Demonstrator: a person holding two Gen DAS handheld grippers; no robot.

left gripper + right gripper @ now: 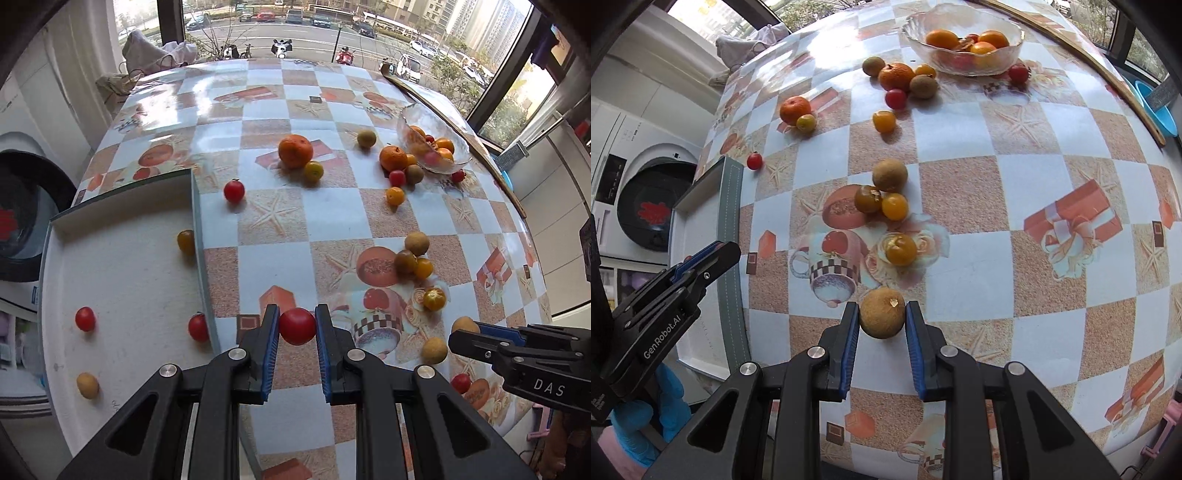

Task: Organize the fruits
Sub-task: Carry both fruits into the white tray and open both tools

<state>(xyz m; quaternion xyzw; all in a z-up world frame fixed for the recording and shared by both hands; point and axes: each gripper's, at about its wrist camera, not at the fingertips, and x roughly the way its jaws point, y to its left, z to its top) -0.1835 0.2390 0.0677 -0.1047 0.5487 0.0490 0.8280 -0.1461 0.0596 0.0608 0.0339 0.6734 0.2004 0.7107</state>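
My left gripper (297,325) is shut on a red cherry tomato (297,326), held just right of the white tray (122,258). The tray holds two red tomatoes (85,318), a yellow one (185,242) and a brown longan (87,385). My right gripper (882,314) is shut on a brown longan (882,313) over the table; it also shows in the left wrist view (465,328). Loose fruits lie scattered: mandarins (295,150), yellow tomatoes (900,249), longans (890,175), red tomatoes (233,190).
A glass bowl (1015,48) with oranges and tomatoes stands at the far side of the checkered table. A wooden board (461,122) runs along the right edge. A washing machine (646,210) stands left of the table. The left gripper's body (665,291) shows at left.
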